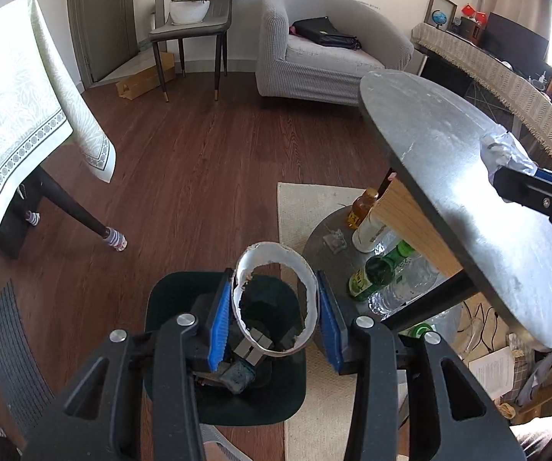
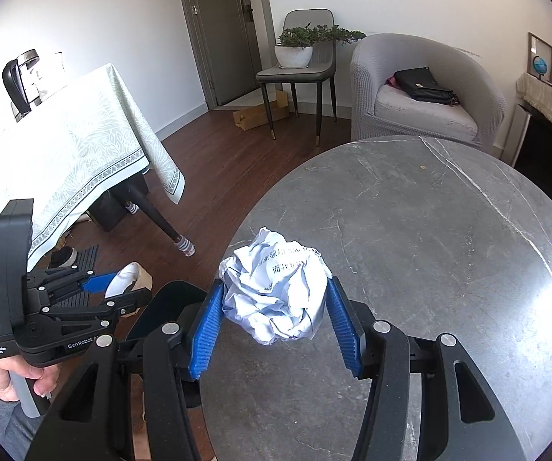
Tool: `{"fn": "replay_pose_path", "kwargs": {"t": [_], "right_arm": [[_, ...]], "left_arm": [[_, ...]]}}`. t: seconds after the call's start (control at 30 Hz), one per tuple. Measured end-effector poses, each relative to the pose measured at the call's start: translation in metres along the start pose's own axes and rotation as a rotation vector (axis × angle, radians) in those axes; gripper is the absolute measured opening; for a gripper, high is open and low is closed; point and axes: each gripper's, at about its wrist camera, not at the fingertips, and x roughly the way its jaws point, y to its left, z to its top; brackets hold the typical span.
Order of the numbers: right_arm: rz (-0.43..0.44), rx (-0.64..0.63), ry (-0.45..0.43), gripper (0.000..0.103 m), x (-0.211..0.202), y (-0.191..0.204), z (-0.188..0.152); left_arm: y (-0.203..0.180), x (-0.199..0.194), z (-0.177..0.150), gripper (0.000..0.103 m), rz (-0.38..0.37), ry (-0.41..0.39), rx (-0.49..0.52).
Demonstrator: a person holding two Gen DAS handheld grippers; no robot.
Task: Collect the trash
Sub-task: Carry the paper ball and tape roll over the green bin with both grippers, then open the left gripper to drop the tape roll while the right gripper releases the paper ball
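Note:
My left gripper [image 1: 274, 299] is shut on a torn white paper cup [image 1: 276, 299], held above a dark green trash bin [image 1: 226, 345] on the floor that has some trash inside. In the right wrist view the left gripper [image 2: 122, 288] and the cup [image 2: 130, 274] show at the left, over the bin [image 2: 161, 307]. My right gripper [image 2: 276, 303] is shut on a crumpled white paper ball [image 2: 276, 292] with printed text, at the near edge of the round grey marble table [image 2: 429, 230]. The ball also shows in the left wrist view [image 1: 506, 151].
Several bottles [image 1: 375, 272] stand on a low round shelf under the marble table [image 1: 448, 176]. A table with a pale tablecloth [image 2: 65, 161] is at the left. A grey armchair [image 1: 314, 50], a chair with a plant [image 1: 195, 11] and a cardboard box [image 1: 145, 80] stand further back.

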Motion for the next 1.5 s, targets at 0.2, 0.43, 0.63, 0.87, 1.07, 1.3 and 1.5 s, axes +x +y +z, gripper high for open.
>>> {"fn": "replay_pose_path", "kwargs": {"t": [0.2, 0.43, 0.63, 0.87, 1.07, 1.3, 1.5], "right_arm": [[0.043, -0.018, 0.008, 0.054, 0.013, 0.026, 0.008], [0.081, -0.049, 0.014, 0.054, 0.028, 0.056, 0.016], [0.093, -0.07, 0.033, 0.054, 0.044, 0.072, 0.019], [0.108, -0.114, 0.062, 0.054, 0.063, 0.096, 0.018], [0.114, -0.151, 0.075, 0.054, 0.076, 0.118, 0.021], [0.107, -0.195, 0.14, 0.054, 0.107, 0.139, 0.008], [0.098, -0.237, 0.208, 0.054, 0.134, 0.162, -0.007]], "left_arm": [[0.026, 0.016, -0.017, 0.043, 0.014, 0.058, -0.018], [0.041, 0.039, -0.042, 0.043, 0.038, 0.142, 0.0], [0.058, 0.063, -0.06, 0.043, 0.042, 0.234, -0.027], [0.079, 0.078, -0.075, 0.045, 0.047, 0.293, -0.055], [0.098, 0.072, -0.08, 0.051, 0.054, 0.306, -0.084], [0.108, 0.024, -0.059, 0.05, 0.061, 0.124, -0.089], [0.12, -0.022, -0.036, 0.04, 0.058, -0.012, -0.139]]}}
